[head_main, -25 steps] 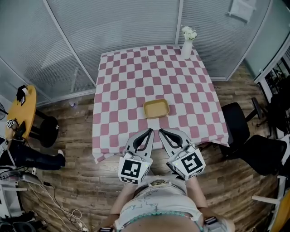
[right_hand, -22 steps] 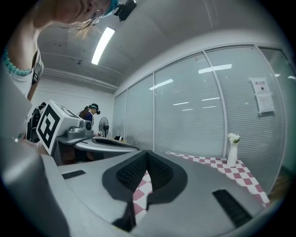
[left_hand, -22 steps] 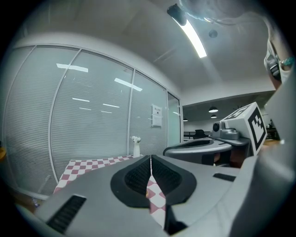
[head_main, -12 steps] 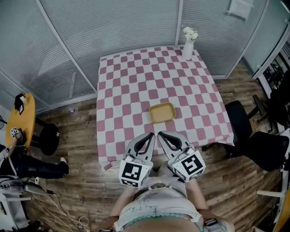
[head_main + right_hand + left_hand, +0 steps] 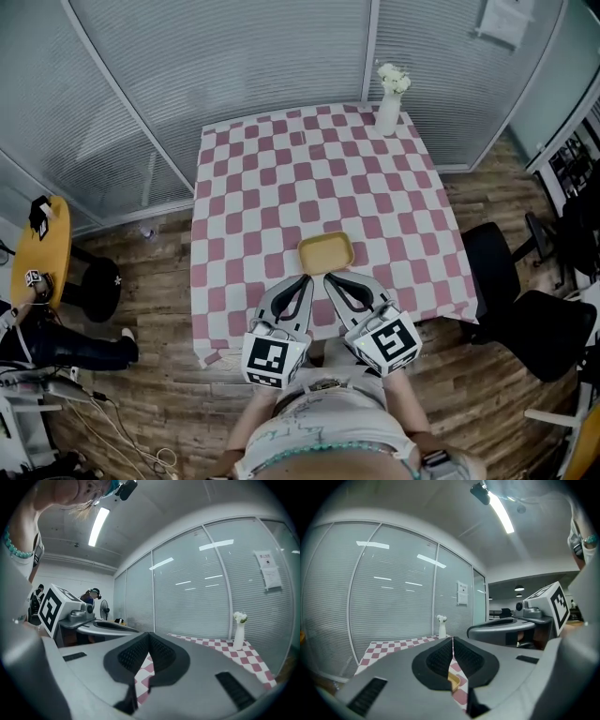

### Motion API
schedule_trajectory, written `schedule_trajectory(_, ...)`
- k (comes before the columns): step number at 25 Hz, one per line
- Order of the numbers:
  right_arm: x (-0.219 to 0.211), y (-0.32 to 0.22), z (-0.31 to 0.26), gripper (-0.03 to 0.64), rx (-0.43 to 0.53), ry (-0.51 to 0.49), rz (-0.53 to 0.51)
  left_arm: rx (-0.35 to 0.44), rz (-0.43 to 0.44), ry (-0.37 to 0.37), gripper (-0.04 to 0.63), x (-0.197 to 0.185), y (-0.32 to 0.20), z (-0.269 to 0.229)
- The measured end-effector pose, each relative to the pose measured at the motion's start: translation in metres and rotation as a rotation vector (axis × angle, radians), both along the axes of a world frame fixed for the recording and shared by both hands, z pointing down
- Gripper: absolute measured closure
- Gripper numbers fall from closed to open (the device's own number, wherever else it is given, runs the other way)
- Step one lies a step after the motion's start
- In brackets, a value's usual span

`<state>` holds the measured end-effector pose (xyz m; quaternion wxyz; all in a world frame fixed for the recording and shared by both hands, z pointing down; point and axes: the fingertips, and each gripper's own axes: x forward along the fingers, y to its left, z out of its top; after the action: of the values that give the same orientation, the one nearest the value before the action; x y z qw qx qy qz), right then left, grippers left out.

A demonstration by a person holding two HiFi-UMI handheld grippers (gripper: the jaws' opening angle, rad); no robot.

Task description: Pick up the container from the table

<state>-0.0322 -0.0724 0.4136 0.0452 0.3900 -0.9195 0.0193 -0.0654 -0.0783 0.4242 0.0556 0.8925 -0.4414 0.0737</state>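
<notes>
**Both claws shut and empty, container lying just ahead of them**

At the far left of the head view, a round yellow side table (image 5: 42, 246) stands beside a black stool (image 5: 97, 280) on the wooden floor (image 5: 141, 394). Behind everything runs a glass wall (image 5: 234, 56) with closed blinds.

The tabletop (image 5: 272, 178) fills the middle, under a pink-and-white checked cloth (image 5: 234, 281) that hangs over its near edge.

The left claw (image 5: 307, 278) reaches over that near edge. Its marker cube (image 5: 270, 359) sits close to the person's body. In the left gripper view its two jaws meet in a thin line with nothing between them (image 5: 452, 641).

The container (image 5: 325, 252), a shallow yellow tray, lies flat on the cloth in the near half of the tabletop. It is just beyond both claw tips and neither claw holds it. A sliver of it shows through the gap below the left claw's pads (image 5: 453, 680).

The right claw (image 5: 328, 277) lies beside the left, angled inward so the two tips nearly meet. Its jaws too are pressed together and empty (image 5: 149, 635).

At the far right corner of the tabletop stands a white vase (image 5: 388, 105) of pale flowers, well apart from the container. A black office chair (image 5: 506, 281) stands on the floor at the right.
</notes>
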Motion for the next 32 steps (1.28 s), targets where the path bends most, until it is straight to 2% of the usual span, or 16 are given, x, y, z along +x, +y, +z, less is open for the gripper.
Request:
schedule_trajectory(9, 0.033, -0.039, -0.013, 0.623, 0.036, -0.014, -0.086, 0.036, -0.076, -0.003, 0.577, 0.037, -0.039, -0.012)
schedule_trajectory(19, 0.052, -0.059, -0.004, 0.623, 0.037, 0.003, -0.143, 0.010, -0.136, -0.007, 0.577, 0.051, -0.049, 0.003)
schedule_trajectory(32, 0.031, -0.076, -0.003, 0.623, 0.022, -0.024, -0.060, 0.009, -0.044, 0.002, 0.577, 0.032, -0.070, -0.003)
